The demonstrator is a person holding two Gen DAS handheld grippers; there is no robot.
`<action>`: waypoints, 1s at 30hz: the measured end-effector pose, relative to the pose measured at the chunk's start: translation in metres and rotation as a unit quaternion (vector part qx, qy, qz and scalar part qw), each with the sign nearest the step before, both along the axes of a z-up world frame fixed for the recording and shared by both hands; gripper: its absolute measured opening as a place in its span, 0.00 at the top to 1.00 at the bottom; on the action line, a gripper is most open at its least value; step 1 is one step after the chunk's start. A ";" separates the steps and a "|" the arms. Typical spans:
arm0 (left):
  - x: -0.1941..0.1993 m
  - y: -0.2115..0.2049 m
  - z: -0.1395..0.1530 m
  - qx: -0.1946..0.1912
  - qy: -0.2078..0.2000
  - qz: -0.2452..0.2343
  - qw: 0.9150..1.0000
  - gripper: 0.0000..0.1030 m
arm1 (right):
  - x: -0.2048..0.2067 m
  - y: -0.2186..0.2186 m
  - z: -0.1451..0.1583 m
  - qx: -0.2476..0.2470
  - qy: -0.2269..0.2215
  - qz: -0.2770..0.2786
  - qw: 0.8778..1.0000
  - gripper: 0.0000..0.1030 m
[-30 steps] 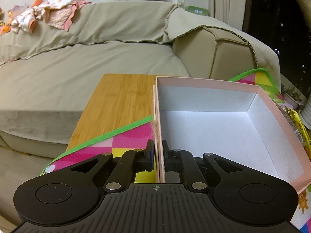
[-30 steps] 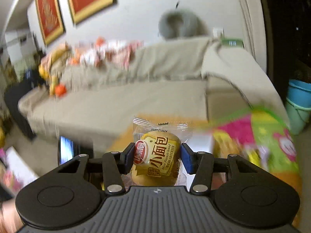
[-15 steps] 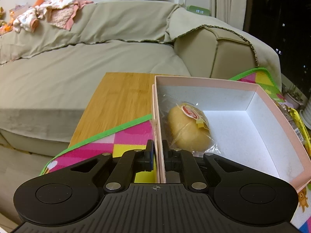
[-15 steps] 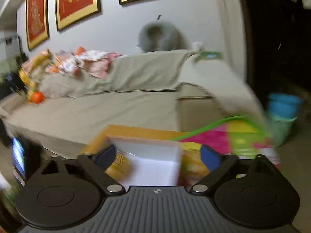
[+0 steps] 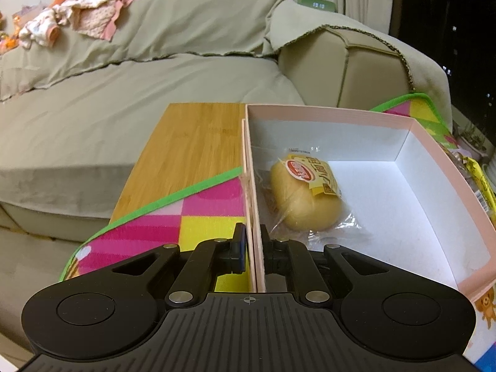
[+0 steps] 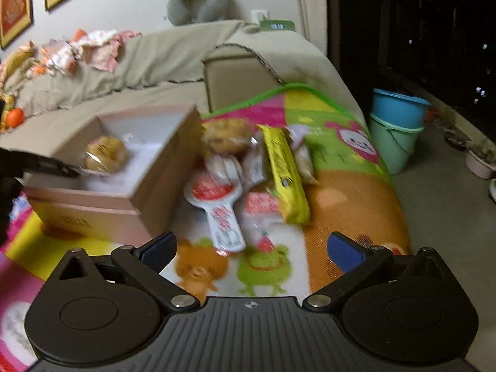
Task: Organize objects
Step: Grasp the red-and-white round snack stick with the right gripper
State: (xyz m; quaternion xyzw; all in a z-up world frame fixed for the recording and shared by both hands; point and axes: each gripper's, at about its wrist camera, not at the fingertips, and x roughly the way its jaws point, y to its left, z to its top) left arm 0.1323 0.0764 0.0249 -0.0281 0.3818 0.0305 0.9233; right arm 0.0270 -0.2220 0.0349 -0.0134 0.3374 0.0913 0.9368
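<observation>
A pink cardboard box (image 5: 440, 161) with a white inside stands on a colourful play mat (image 5: 214, 207). My left gripper (image 5: 253, 248) is shut on the box's left wall near its front corner. A wrapped yellow bun (image 5: 302, 195) lies inside the box by that wall; the right wrist view shows the bun (image 6: 105, 154) in the box (image 6: 164, 167) too. My right gripper (image 6: 252, 248) hangs wide open above the mat with nothing between its fingers. Just ahead of it lie several wrapped snacks: a white spoon-shaped packet (image 6: 221, 207), a long yellow packet (image 6: 283, 170) and a brown bun (image 6: 228, 135).
A wooden tabletop (image 5: 192, 148) shows beyond the mat's green edge. A beige sofa (image 5: 124, 99) with loose clothes runs behind. Two stacked buckets (image 6: 398, 124) stand on the floor at the right. A mat (image 6: 356, 186) with cartoon animals covers the table in front of the right gripper.
The right gripper let go of the wrapped bun, which now lies in the box. It then opened wide and swung down and right over the snack pile. The left gripper has kept still.
</observation>
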 end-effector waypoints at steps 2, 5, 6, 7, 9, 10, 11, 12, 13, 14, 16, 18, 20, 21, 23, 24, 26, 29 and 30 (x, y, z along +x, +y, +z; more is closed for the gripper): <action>-0.001 0.000 0.001 -0.001 0.001 0.002 1.000 0.91 | 0.001 0.000 -0.002 -0.013 -0.002 -0.007 1.000 0.00; -0.002 0.000 0.002 -0.001 -0.001 0.004 1.000 0.91 | 0.004 0.000 0.001 -0.026 -0.013 -0.007 1.000 0.00; -0.002 0.000 0.002 -0.002 -0.001 0.005 1.000 0.91 | 0.004 0.000 0.001 -0.032 -0.017 -0.007 0.999 0.00; -0.002 0.000 0.002 -0.002 -0.002 0.005 1.000 0.91 | 0.005 0.001 0.002 -0.038 -0.021 -0.006 0.999 0.00; -0.003 0.000 0.003 -0.002 -0.003 0.006 1.000 0.91 | 0.005 0.003 0.004 -0.046 -0.028 -0.004 0.999 0.00; -0.004 0.000 0.003 -0.003 -0.004 0.006 1.000 0.91 | 0.005 0.004 0.005 -0.047 -0.032 -0.002 0.998 0.00; -0.004 0.000 0.003 -0.004 -0.004 0.006 1.000 0.91 | 0.005 0.004 0.006 -0.048 -0.035 0.001 0.998 0.00; -0.005 0.000 0.003 -0.005 -0.004 0.006 1.000 0.91 | 0.006 0.005 0.007 -0.049 -0.038 0.003 0.998 0.00; -0.005 0.000 0.003 -0.005 -0.004 0.006 1.000 0.91 | 0.006 0.006 0.007 -0.050 -0.041 0.005 0.998 0.00; -0.005 0.000 0.003 -0.006 -0.004 0.006 1.000 0.91 | 0.007 0.007 0.008 -0.050 -0.042 0.008 0.998 0.03; -0.005 0.000 0.003 -0.007 -0.005 0.007 1.000 0.91 | 0.009 0.011 0.009 -0.054 -0.044 0.018 0.997 0.18; -0.005 0.000 0.003 -0.008 -0.005 0.008 1.000 0.91 | 0.013 0.017 0.009 -0.060 -0.035 0.035 0.997 0.33; -0.005 0.000 0.003 -0.008 -0.005 0.007 1.000 0.91 | 0.019 0.024 0.006 -0.060 -0.022 0.054 0.997 0.51; -0.005 0.000 0.003 -0.008 -0.005 0.007 1.000 0.90 | 0.022 0.026 0.004 -0.059 -0.016 0.061 0.996 0.52; -0.005 0.000 0.003 -0.009 -0.005 0.007 1.000 0.90 | 0.029 0.033 -0.001 -0.060 -0.007 0.068 0.996 0.53; -0.006 0.000 0.003 -0.009 -0.005 0.007 1.000 0.90 | 0.032 0.035 -0.004 -0.062 -0.002 0.069 0.996 0.55; -0.005 0.000 0.003 -0.009 -0.004 0.007 1.000 0.90 | 0.040 0.039 -0.010 -0.063 0.015 0.068 0.996 0.72; -0.006 0.001 0.003 -0.011 -0.005 0.007 1.000 0.90 | 0.038 0.037 -0.013 -0.056 0.032 0.069 0.996 0.75; -0.007 0.000 0.003 -0.011 -0.005 0.007 1.000 0.90 | 0.035 0.036 -0.012 -0.055 0.034 0.069 0.996 0.75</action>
